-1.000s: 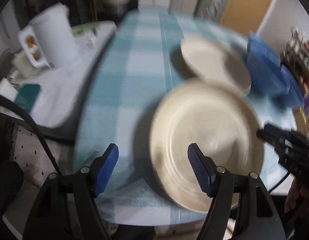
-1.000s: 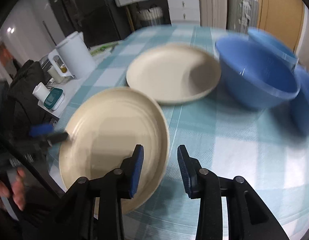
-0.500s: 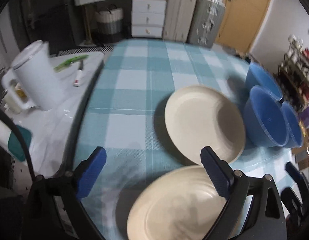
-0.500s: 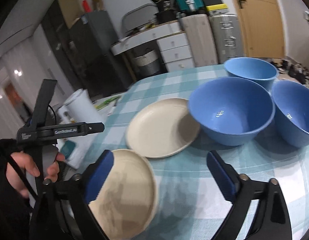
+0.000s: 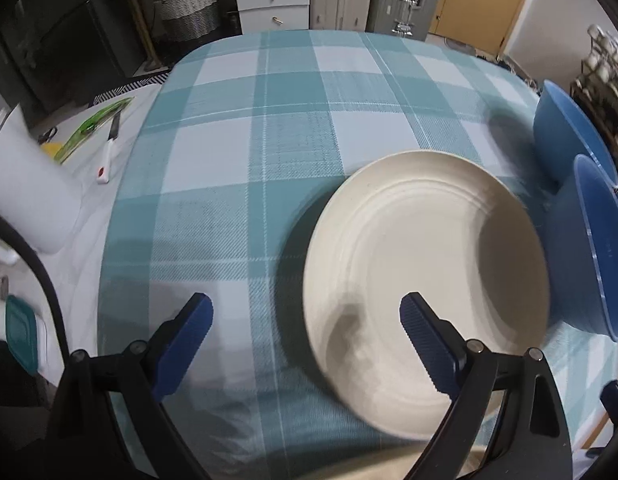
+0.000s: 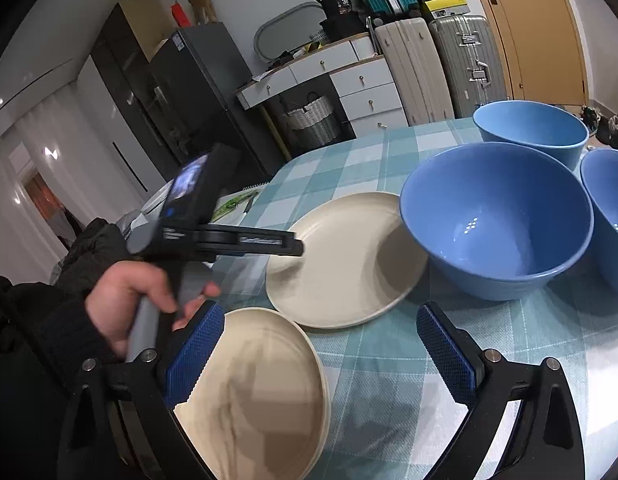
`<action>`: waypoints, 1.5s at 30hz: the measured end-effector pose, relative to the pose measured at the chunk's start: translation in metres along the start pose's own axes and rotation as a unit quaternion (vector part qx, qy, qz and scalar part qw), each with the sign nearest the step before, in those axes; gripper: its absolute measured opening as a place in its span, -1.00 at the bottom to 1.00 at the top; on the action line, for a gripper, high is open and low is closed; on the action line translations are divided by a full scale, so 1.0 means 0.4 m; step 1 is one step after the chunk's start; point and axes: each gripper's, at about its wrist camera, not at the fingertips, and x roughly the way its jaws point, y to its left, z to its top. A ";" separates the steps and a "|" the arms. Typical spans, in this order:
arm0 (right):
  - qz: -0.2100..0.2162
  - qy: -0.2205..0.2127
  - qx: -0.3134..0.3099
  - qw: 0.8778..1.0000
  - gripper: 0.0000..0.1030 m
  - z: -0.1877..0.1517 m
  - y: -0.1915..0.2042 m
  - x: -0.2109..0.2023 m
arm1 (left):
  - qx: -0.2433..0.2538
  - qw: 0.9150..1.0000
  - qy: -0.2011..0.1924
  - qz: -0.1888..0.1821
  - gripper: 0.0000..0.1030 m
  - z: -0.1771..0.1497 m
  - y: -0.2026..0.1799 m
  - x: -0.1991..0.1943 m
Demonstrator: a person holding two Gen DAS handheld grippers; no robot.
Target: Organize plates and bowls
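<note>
1. The bench (image 5: 293, 128) is covered with a teal-and-white checked cloth; its far edge is rounded at the corners.
2. A cream plate (image 5: 425, 276) lies flat on the cloth toward the right side of the bench, and a second cream plate (image 6: 265, 392) lies at the near edge, its rim just beside the first one's rim; the right wrist view does not settle whether they touch.
3. Three blue bowls stand upright along the right edge: the nearest blue bowl (image 6: 497, 220) is just beside the far plate, a second bowl (image 6: 529, 128) stands behind it, and a third bowl (image 6: 609, 208) is cut off by the frame.
4. The left gripper (image 5: 307, 320) hangs over the cloth, jaws wide apart and holding nothing; its right finger shows over the near-left part of the far plate, its left finger over bare cloth. Its jaws have just been opening.
5. The right gripper (image 6: 321, 344) has also just been opening; it stands wide apart and empty, above the near plate's right rim.
6. A hand (image 6: 125, 300) in a dark sleeve holds the left gripper's handle.
7. Beyond the far edge stand white drawers (image 6: 361, 80), a wicker basket (image 6: 313, 118), two suitcases (image 6: 441, 64), a dark refrigerator (image 6: 181, 92) and a wooden door (image 6: 525, 28).
8. Left of the bench a white surface carries a white jug (image 5: 29, 192) and a knife (image 5: 108, 148).
</note>
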 end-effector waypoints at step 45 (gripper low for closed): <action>-0.008 0.000 -0.001 1.000 0.91 -0.021 -0.024 -0.016 | 0.013 1.000 0.014 0.010 -0.77 -0.023 0.147 0.013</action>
